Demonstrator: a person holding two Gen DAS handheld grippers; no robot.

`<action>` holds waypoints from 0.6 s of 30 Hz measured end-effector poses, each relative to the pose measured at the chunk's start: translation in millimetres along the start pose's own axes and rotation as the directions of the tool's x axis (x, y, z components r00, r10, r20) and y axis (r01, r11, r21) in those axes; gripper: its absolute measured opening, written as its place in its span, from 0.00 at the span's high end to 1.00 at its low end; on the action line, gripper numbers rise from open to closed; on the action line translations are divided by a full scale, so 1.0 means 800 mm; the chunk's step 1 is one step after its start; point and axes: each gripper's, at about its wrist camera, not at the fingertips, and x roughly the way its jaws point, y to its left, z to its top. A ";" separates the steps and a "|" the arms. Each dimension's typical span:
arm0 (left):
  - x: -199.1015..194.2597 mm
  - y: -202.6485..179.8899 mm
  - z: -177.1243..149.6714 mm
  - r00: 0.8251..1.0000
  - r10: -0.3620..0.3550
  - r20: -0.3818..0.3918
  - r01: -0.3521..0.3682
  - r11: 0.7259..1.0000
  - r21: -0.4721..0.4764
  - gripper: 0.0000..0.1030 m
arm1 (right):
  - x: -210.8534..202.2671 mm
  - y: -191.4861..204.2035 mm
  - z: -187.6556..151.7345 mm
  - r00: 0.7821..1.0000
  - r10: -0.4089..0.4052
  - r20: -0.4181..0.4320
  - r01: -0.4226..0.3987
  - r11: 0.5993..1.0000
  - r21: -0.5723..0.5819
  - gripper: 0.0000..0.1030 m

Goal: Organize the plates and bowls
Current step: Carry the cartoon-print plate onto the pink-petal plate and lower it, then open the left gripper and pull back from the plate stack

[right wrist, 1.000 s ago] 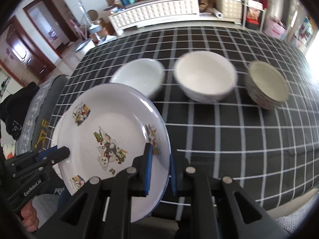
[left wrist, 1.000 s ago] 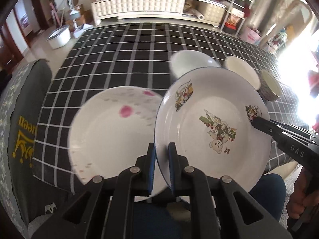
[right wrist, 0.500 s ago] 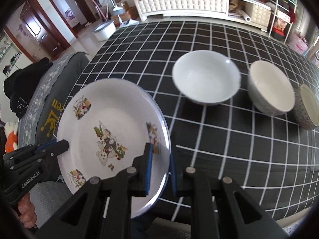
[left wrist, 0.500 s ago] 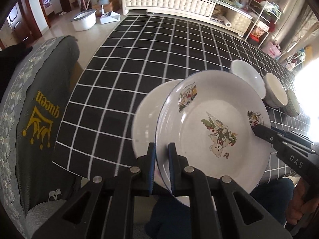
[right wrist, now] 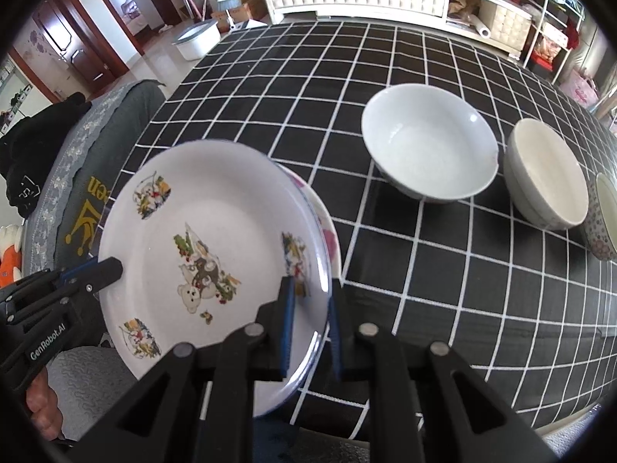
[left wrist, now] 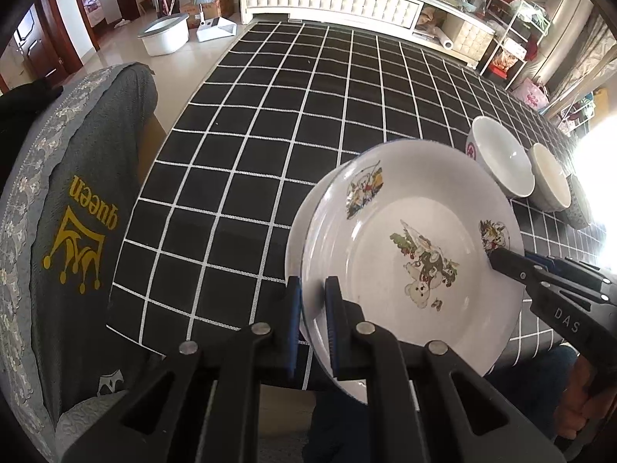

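A round white plate with cartoon animal prints and a thin blue rim [left wrist: 412, 254] is held by both tools at the near edge of the table. The left gripper [left wrist: 311, 328] is clamped on the near left part of its rim, 1 finger above and 1 below. The right gripper [right wrist: 310, 328] is clamped on the opposite, right part of the rim in the same way. The plate is tilted a little and sits over a second round white plate with pink spots [right wrist: 327, 235], of which only a narrow edge shows; I cannot tell if the 2 plates touch.

The table carries a black cloth with a white grid [left wrist: 293, 123]. To the far right of the plates stand 3 bowls in a row: a wide white bowl [right wrist: 428, 146], then a cream bowl [right wrist: 547, 177] just beside it, then a bowl with a small flower pattern outside [right wrist: 601, 227], cut off by the frame. On the left is a grey chair cover with a yellow crown and the word "queen" [left wrist: 77, 239].
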 end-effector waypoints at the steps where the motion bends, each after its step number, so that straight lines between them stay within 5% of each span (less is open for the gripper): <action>1: 0.003 0.000 0.000 1.000 -0.001 -0.003 0.001 1.000 0.000 0.90 | 0.002 0.001 0.001 1.000 -0.004 -0.003 0.004 1.000 0.002 0.81; 18: 0.030 0.004 0.006 0.999 -0.030 -0.037 0.029 0.999 -0.033 0.90 | 0.024 0.009 0.014 0.996 -0.081 -0.029 0.079 0.995 -0.052 0.80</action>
